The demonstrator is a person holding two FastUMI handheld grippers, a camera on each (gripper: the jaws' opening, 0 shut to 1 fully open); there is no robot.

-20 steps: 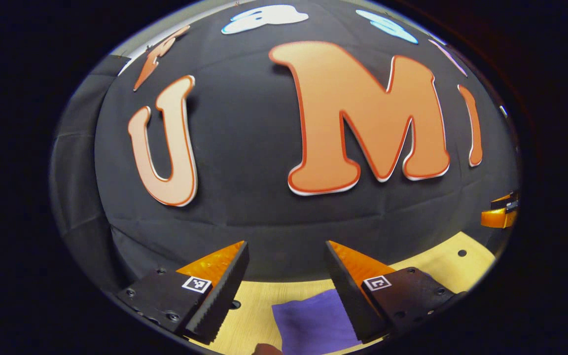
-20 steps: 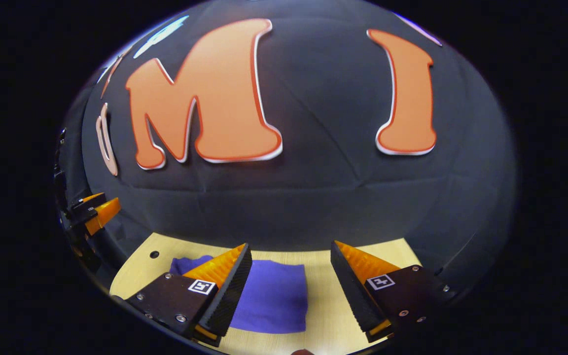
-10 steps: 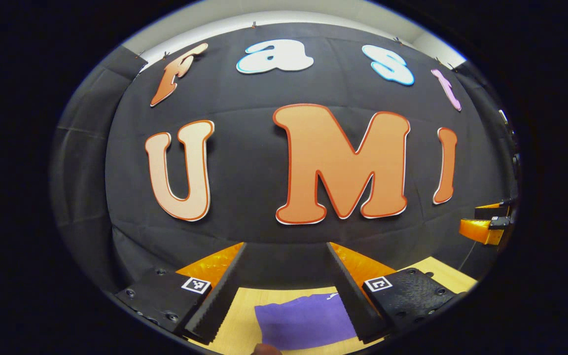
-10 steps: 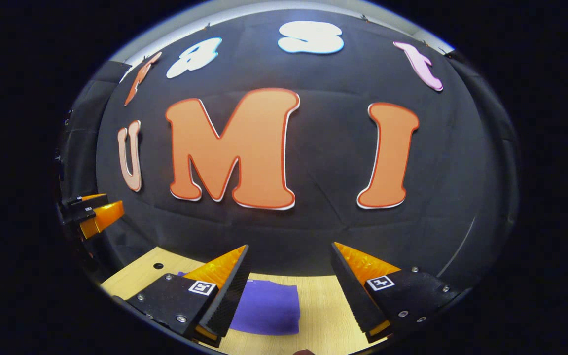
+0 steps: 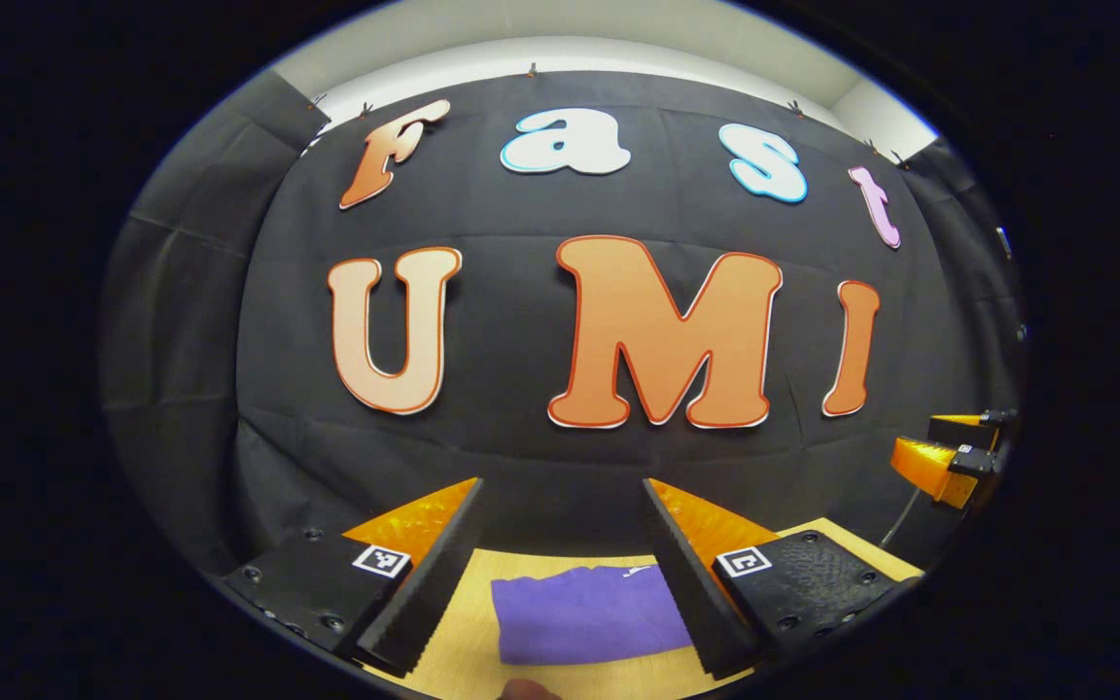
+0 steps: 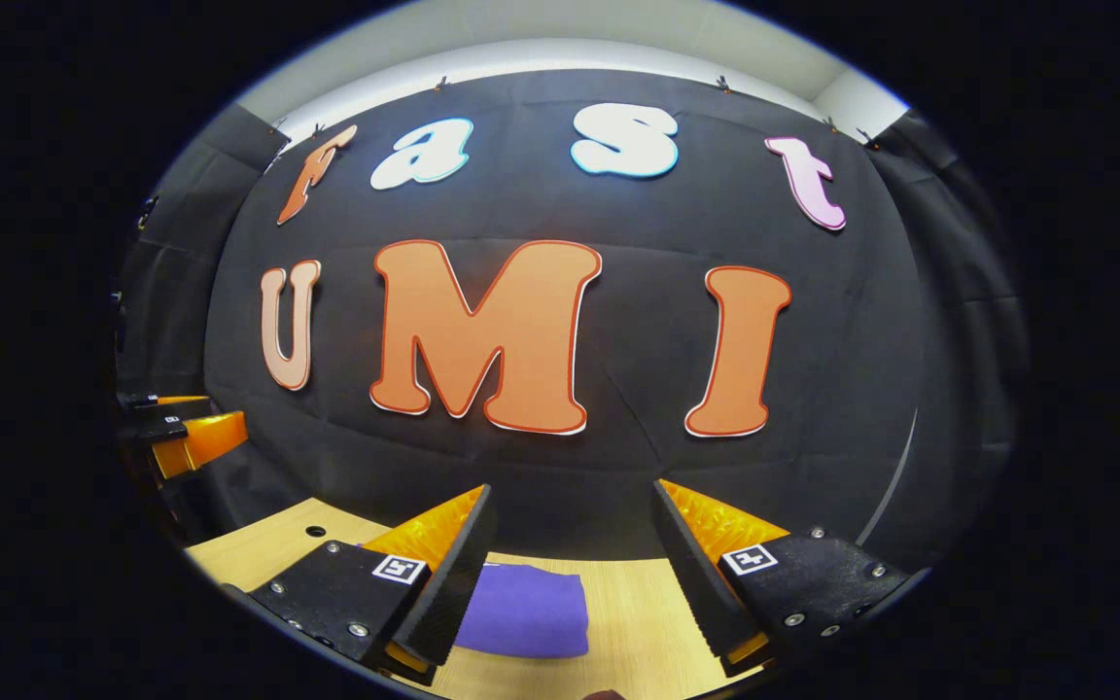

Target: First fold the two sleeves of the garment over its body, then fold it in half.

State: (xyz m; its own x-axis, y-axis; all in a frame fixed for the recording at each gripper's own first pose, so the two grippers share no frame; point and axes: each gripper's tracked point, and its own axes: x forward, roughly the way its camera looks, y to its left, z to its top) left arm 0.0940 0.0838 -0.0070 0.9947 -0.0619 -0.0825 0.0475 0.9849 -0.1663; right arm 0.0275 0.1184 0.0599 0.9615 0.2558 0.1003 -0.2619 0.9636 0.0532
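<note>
Both tools higher than before, spread above folded purple garment (image 5: 584, 614).

Back wall: black cloth (image 5: 521, 457), faintly creased, hung by small clips along its top edge, across the middle of both views.
Side walls: black cloth panels at far left and right.
Upper wall: pale strip (image 6: 560, 39) along the top.
Table: light wood top (image 6: 638, 622), round hole (image 6: 315, 532) at lower left.

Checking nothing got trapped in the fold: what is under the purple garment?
The purple garment lies folded flat on the light wooden table, which shows around it. Whatever sits directly beneath or between its layers is covered.
</note>
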